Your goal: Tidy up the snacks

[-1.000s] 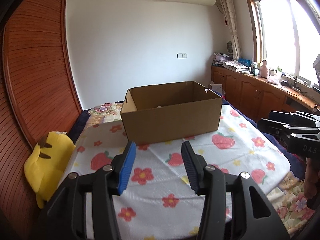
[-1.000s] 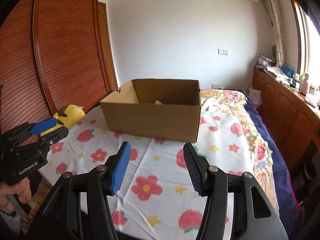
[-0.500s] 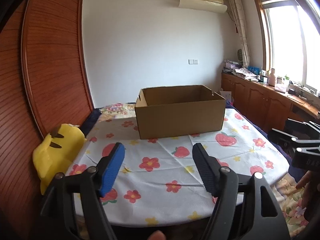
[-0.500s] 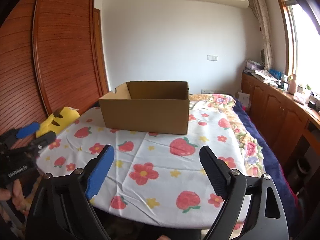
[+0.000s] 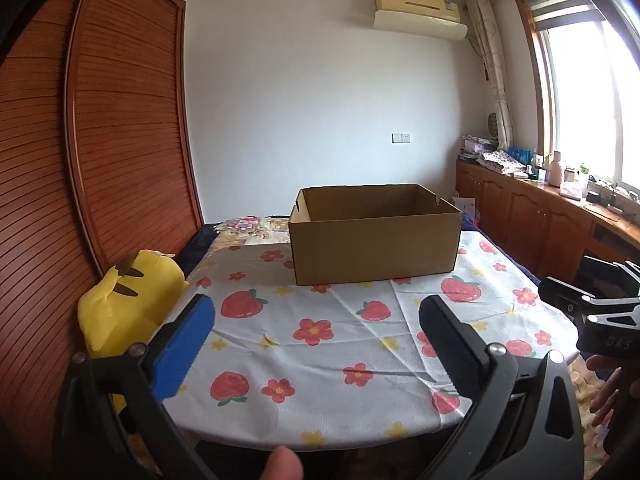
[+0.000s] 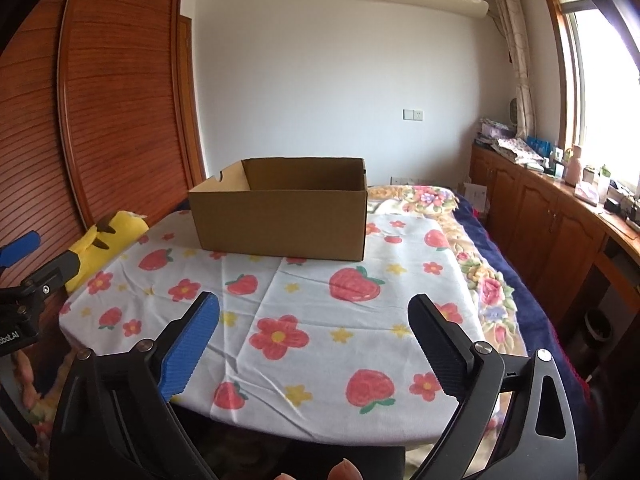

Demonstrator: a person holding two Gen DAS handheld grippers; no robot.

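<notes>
Right, current state:

- Writing: the right gripper body, seen at the right edge of the left wrist view, reads "DAS"; anything after that is cut off. The left gripper body, at the left edge of the right wrist view, reads "...botAI", start cut off. No other text is legible; nothing printed on the box.
- Left gripper (image 5: 316, 320): jaws spread wide, nothing between them, only tablecloth behind. One blue pad, one black ribbed pad. It hangs over the near edge of the table.
- Right gripper (image 6: 314, 316): jaws spread wide too, holding nothing. Same blue/black pads. It also hangs over the near edge.
- Cardboard box (image 5: 374, 236): open top, upright, at the far side of the table (image 5: 320, 420). Well apart from both sets of jaws, ahead of them. In the left wrist view it sits roughly centred between the fingers, slightly right; in the right wrist view it is ahead and slightly left.
- Box interior: only the inner far and side walls show from this height; I cannot tell what is inside. Notch cut-outs in the side rims.
- No snacks visible on the tablecloth (image 6: 320, 300), which is white with strawberry and flower print.
- Yellow plush toy (image 5: 128, 308) beside the near-left table edge, against the wooden slatted wardrobe (image 5: 80, 160).
- Fingertip (image 5: 284, 464) shows at the bottom edge of the left wrist view; another at the bottom of the right wrist view.
- Air conditioner (image 5: 420, 12) high on the far wall; wooden cabinets (image 6: 552, 224) under the window on the right, with clutter on top too small to read.
</notes>
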